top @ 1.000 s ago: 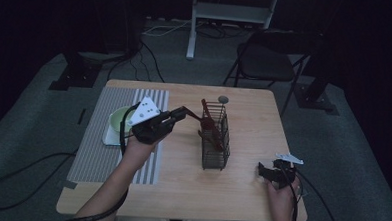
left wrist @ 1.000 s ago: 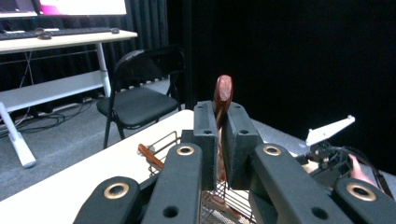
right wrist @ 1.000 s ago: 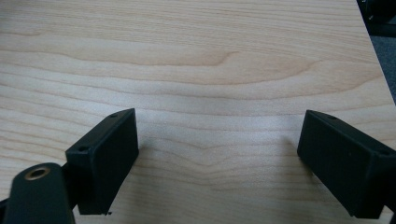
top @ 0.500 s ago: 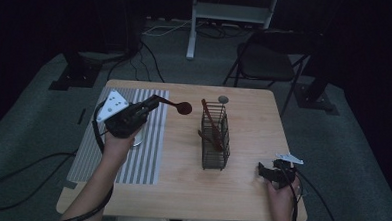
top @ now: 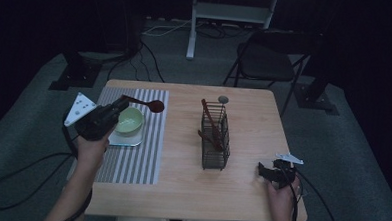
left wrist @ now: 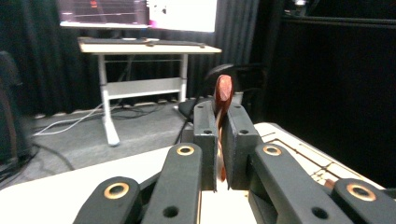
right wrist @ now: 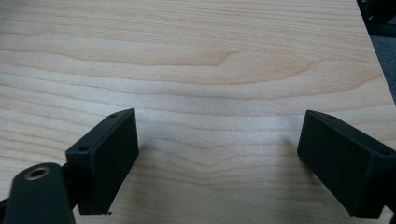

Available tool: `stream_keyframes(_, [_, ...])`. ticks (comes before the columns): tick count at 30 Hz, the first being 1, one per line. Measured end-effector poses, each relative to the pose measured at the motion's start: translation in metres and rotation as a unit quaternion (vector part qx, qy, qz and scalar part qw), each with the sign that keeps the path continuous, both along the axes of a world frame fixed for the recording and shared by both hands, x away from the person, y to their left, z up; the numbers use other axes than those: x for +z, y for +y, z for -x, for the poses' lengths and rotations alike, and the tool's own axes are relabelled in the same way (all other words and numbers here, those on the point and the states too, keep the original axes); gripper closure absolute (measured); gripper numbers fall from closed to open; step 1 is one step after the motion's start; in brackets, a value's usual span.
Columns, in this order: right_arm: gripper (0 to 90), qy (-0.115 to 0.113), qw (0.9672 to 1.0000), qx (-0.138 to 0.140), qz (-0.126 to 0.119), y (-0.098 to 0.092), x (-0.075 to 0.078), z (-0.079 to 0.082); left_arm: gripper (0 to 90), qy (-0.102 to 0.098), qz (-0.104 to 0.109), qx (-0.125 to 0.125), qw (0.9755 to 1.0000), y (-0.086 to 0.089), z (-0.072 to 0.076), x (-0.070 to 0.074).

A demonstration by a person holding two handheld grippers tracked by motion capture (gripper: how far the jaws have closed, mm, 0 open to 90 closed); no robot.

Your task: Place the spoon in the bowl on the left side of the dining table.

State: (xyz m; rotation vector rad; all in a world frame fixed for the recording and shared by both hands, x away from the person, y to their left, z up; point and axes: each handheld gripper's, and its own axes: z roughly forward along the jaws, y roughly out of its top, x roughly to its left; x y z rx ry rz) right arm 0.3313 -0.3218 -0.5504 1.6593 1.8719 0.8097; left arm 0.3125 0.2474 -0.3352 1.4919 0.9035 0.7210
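Observation:
My left gripper is shut on the handle of a red-brown spoon, held above the striped mat. The spoon's bowl hangs just right of a pale green bowl, which sits on a small clear tray. In the left gripper view the spoon stands up between the closed jaws of that gripper. A black wire basket in the table's middle holds brown wooden utensils. My right gripper rests open on the bare wood near the front right corner, nothing between its fingers.
A small grey round object lies just beyond the basket. Behind the table stand a dark folding chair and a white desk frame. Cables trail over the carpet at left.
My left gripper has carried the spoon away from the basket, leftward to above the mat and green bowl. The right gripper has stayed put.

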Motion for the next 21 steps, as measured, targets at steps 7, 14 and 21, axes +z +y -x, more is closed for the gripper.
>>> stream_keyframes(7, [11.7, 0.0, 1.0, 0.0, 0.0, 0.0, 0.0, 0.0, 85.1, 0.005, 0.009, 0.032, 0.9994, 0.027, 0.006, -0.008])
stream_keyframes(14, [11.7, 0.0, 1.0, 0.0, 0.0, 0.0, 0.0, 0.0, 85.1, 0.023, 0.013, 0.063, 0.9977, 0.051, 0.008, -0.024])
stream_keyframes(21, [11.7, 0.0, 1.0, 0.0, 0.0, 0.0, 0.0, 0.0, 85.1, 0.044, 0.011, 0.083, 0.9955, 0.065, 0.01, -0.044])
